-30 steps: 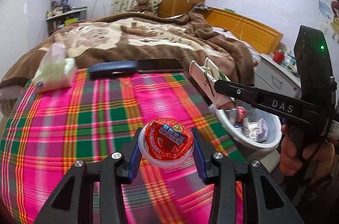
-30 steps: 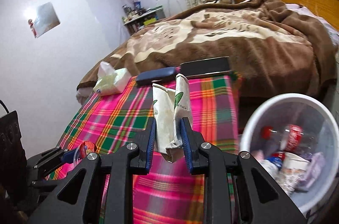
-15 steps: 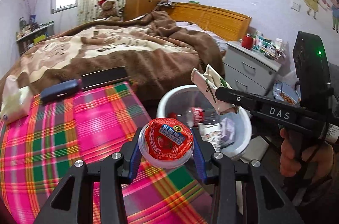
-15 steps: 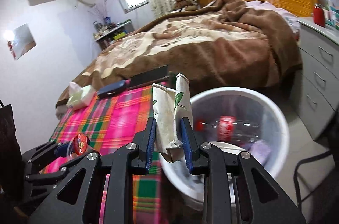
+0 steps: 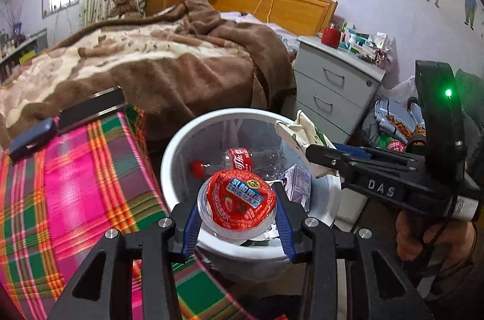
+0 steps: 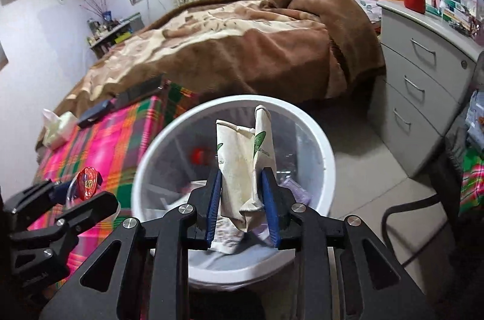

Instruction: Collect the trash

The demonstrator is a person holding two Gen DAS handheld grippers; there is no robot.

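Both claws hang over the white trash bin (image 6: 328, 156) beside the plaid-covered table (image 5: 75, 187). Left claw (image 5: 237, 206) is clamped on a small clear cup with a red foil lid (image 5: 239, 197), its blue pads pressing both sides, above the bin's near rim. Right claw (image 6: 242, 203) has just been letting its jaws out; the crumpled paper cup (image 6: 242, 156) stands upright between the blue pads, and the left pad looks to have come off it, though the angle leaves that uncertain. Inside the bin lie a clear bottle with a red label (image 5: 240, 161) and a small carton (image 5: 298, 181). Behind the bin stand a bed with a brown blanket (image 6: 242, 47) and a grey drawer unit (image 6: 423, 72).
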